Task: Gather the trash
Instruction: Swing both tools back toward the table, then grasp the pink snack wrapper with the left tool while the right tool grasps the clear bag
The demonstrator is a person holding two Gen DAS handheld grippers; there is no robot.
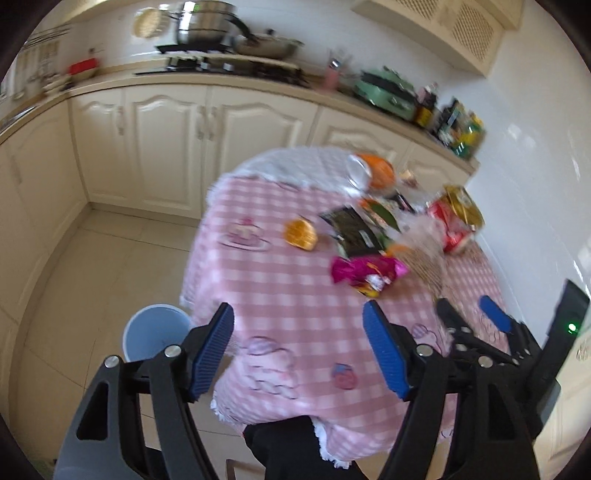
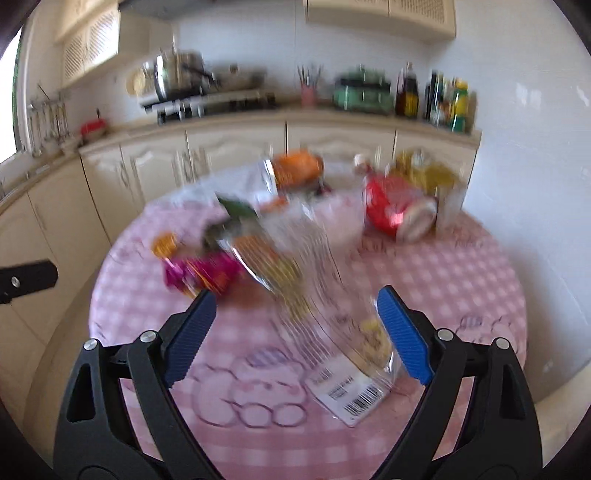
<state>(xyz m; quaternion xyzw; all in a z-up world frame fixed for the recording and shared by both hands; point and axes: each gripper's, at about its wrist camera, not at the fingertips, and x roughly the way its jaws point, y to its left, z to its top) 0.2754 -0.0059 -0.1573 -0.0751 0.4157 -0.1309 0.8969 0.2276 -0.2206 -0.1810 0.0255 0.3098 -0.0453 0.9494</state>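
Observation:
Trash lies on a round table with a pink checked cloth (image 1: 280, 295). A magenta wrapper (image 1: 365, 271) (image 2: 201, 273), a black packet (image 1: 352, 230), an orange peel (image 1: 301, 234) (image 2: 166, 243), a red bag (image 1: 452, 227) (image 2: 395, 214) and an orange packet (image 1: 376, 170) (image 2: 297, 168) show there. A long clear plastic wrapper with a barcode (image 2: 332, 332) lies between my right gripper's fingers. My right gripper (image 2: 297, 332) is open just above it. My left gripper (image 1: 299, 349) is open and empty over the table's near edge. A light blue bin (image 1: 155, 334) stands on the floor left of the table.
Cream kitchen cabinets (image 1: 170, 144) and a counter with pots (image 1: 207, 27), a green appliance (image 1: 388, 92) and bottles (image 2: 448, 101) run behind the table. A white tiled wall (image 1: 535, 177) is at the right. Tiled floor (image 1: 103, 258) lies at the left.

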